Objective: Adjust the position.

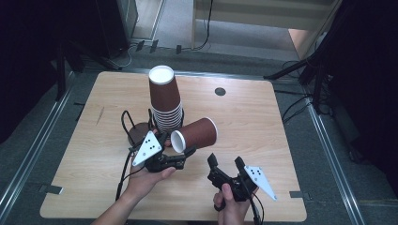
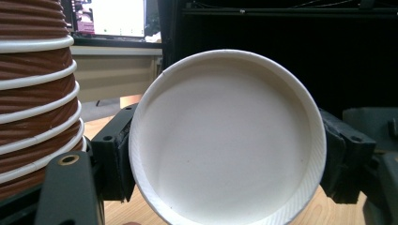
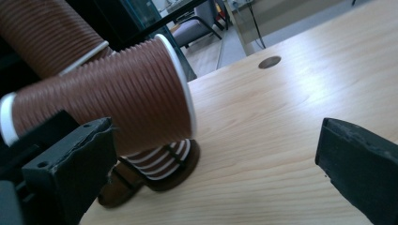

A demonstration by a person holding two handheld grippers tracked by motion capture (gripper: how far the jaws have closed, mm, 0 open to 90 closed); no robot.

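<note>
Cup stack (image 2: 35, 93) cut off at left

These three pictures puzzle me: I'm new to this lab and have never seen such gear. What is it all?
A person at a wooden table holds a hand-operated tool with two black jaws in each hand. One picture looks down from above; the other two come from cameras riding on each tool. The left gripper is shut on a brown paper cup, held on its side, its white inside facing that tool's camera. The right gripper is open and holds nothing. A stack of cups stands upside down in a wire holder.
</note>
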